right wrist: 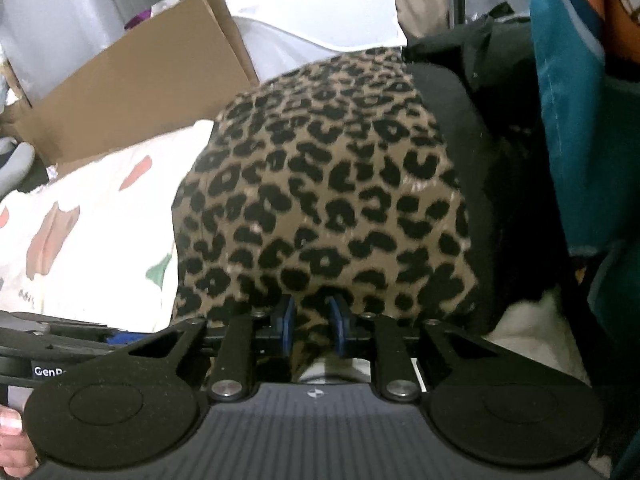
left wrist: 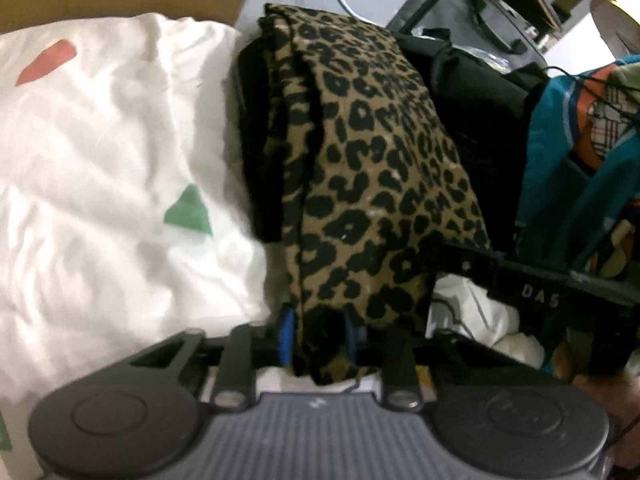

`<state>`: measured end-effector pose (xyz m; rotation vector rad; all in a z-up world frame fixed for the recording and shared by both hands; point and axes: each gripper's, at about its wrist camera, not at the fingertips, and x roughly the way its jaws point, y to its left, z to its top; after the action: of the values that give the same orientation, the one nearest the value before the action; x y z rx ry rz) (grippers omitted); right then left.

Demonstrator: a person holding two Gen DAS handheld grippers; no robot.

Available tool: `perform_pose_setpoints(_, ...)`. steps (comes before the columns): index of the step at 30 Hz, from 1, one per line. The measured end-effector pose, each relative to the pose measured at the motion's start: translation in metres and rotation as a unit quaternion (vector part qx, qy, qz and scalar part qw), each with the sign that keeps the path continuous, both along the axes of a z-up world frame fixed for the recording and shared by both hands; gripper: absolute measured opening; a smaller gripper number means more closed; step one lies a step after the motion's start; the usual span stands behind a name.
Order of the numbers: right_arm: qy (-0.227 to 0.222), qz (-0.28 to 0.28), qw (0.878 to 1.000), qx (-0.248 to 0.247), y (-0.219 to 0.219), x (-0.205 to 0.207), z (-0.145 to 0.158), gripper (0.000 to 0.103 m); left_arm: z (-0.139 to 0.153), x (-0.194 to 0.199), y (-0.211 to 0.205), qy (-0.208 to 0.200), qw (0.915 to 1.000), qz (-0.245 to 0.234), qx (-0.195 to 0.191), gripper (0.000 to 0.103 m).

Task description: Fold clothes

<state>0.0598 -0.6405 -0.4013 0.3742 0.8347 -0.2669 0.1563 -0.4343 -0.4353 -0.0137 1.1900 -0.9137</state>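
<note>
A leopard-print garment (left wrist: pixel 372 168), folded into a long strip, lies over a black garment (left wrist: pixel 256 152) on the white bedding (left wrist: pixel 100 160). In the left wrist view my left gripper (left wrist: pixel 318 334) is shut on the near end of the leopard cloth, which bunches between the blue pads (left wrist: pixel 286 336). In the right wrist view the same leopard garment (right wrist: pixel 320 184) fills the middle. My right gripper (right wrist: pixel 312 322) pinches its near edge between its blue pads (right wrist: pixel 289 322). The black garment (right wrist: pixel 460 140) shows along the cloth's right side.
White bedding with red and green shapes (right wrist: pixel 80 232) spreads to the left. A cardboard box (right wrist: pixel 140 92) stands behind it. Teal and orange clothing (left wrist: pixel 580 140) hangs at the right beside dark bags (left wrist: pixel 472 20). A hand (right wrist: pixel 12 444) shows at the lower left.
</note>
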Motion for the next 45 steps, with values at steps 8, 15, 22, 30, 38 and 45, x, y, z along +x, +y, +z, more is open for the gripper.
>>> perform_pose_setpoints(8, 0.018, -0.008, 1.000, 0.010, 0.011, -0.004, -0.005, 0.027, 0.009, -0.003, 0.007, 0.013, 0.9997, 0.002, 0.019, 0.020)
perform_pose_setpoints(15, 0.024, -0.075, 0.995, 0.069, 0.002, -0.004, 0.020, 0.042, 0.041, 0.008, 0.008, 0.014, 0.9992, 0.012, 0.035, 0.062)
perform_pose_setpoints(22, 0.047, -0.097, 0.992, 0.059, 0.008, -0.013, 0.063, 0.082, 0.101, 0.009, 0.012, 0.001, 0.9991, 0.012, 0.039, 0.085)
perform_pose_setpoints(30, 0.056, -0.113, 0.991, 0.051, 0.021, -0.030, 0.126, 0.094, 0.170, 0.005, 0.030, -0.022, 0.9981, 0.029, 0.049, 0.099)
perform_pose_setpoints(38, 0.042, -0.107, 0.993, 0.036, 0.035, -0.042, 0.190, 0.096, 0.236, -0.004, 0.051, -0.056, 0.9958, 0.041, 0.059, 0.102)
perform_pose_setpoints(45, 0.032, -0.091, 0.995, 0.036, 0.052, -0.060, 0.237, 0.100, 0.285, -0.020, 0.071, -0.076, 0.9940, 0.050, 0.061, 0.102)
